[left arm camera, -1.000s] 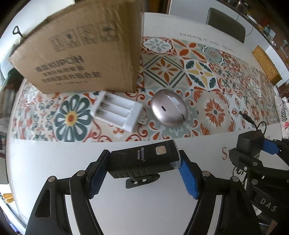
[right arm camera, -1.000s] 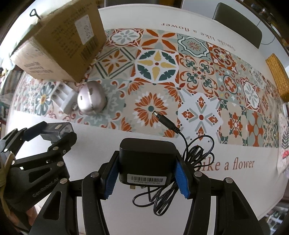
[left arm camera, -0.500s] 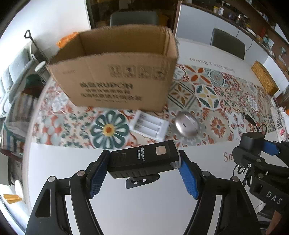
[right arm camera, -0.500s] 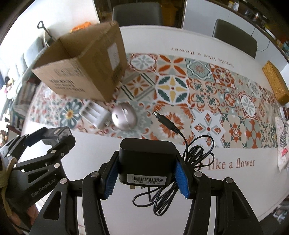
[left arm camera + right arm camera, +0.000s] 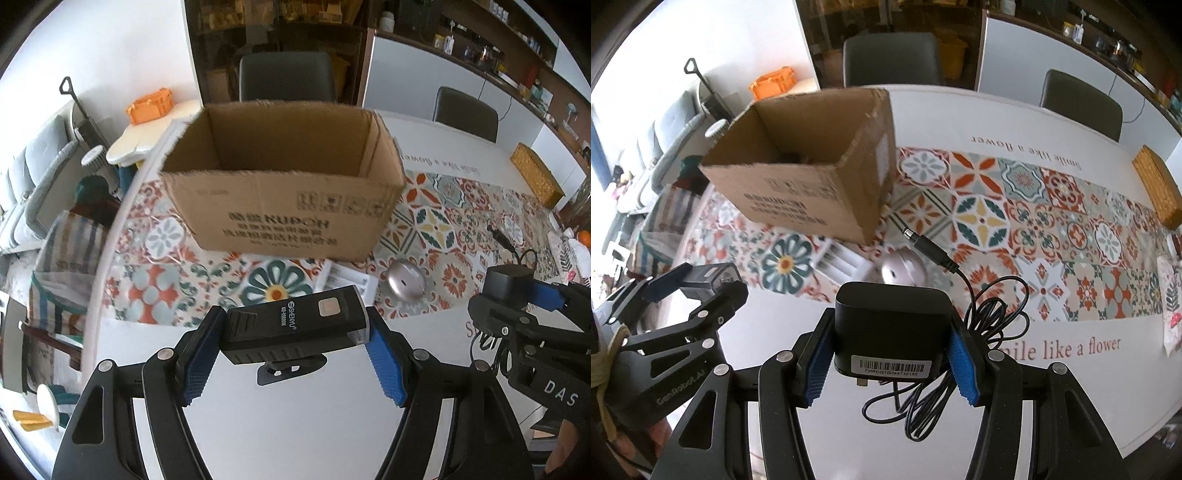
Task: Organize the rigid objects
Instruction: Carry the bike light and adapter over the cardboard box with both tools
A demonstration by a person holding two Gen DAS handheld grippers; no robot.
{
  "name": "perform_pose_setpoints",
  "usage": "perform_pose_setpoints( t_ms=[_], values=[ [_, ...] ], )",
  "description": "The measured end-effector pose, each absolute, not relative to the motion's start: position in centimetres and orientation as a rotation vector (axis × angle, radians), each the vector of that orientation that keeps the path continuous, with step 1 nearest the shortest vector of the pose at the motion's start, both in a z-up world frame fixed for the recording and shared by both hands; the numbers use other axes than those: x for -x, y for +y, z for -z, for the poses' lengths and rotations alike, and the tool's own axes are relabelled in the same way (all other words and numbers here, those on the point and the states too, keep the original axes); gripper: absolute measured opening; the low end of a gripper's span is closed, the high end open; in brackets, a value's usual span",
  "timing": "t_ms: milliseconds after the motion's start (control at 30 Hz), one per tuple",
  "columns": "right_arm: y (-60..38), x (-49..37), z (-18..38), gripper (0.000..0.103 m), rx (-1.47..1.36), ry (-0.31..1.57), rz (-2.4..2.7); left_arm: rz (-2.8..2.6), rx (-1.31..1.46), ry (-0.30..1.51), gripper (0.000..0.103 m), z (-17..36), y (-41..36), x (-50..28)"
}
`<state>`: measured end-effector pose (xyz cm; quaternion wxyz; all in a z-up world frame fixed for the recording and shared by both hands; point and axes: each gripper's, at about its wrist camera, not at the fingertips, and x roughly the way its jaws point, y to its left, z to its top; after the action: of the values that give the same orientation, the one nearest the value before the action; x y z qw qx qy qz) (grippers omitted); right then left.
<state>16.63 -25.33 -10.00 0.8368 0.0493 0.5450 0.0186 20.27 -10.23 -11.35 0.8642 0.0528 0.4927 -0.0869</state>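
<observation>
My left gripper (image 5: 291, 334) is shut on a black bike light (image 5: 295, 328), held above the table in front of an open cardboard box (image 5: 284, 218). My right gripper (image 5: 892, 341) is shut on a black power adapter (image 5: 892, 328); its cable (image 5: 960, 332) and plug dangle to the right. The box also shows in the right wrist view (image 5: 809, 192), ahead and to the left. A white battery charger (image 5: 351, 284) and a silver egg-shaped device (image 5: 406, 282) lie on the patterned runner just in front of the box. The left gripper with the light shows in the right wrist view (image 5: 705, 280).
The white table (image 5: 1052, 122) has a tiled-pattern runner (image 5: 1034, 221). A wicker basket (image 5: 1158, 188) sits at the far right edge. Dark chairs (image 5: 892, 59) stand behind the table. A sofa and an orange crate (image 5: 149, 105) are off to the left.
Both grippers have risen and pulled back with their loads. The box top has come into view, so its open inside now shows. The charger and silver device look smaller and farther below.
</observation>
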Motion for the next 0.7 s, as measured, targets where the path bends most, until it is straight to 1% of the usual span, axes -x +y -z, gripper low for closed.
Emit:
perform_pose_setpoints(
  t_ms=[333,700],
  values=[
    [-21.8,-17.4,7.0,0.056,-0.125,1.073,-0.054,0.197,-0.129,0.948,0.074,7.7,-6.9,-21.0],
    [-19.2,-19.1,4.2,0.056,-0.138,0.999,-0.070,0.233,-0.125,0.880,0.074,4.8,-4.9,-23.0]
  ],
)
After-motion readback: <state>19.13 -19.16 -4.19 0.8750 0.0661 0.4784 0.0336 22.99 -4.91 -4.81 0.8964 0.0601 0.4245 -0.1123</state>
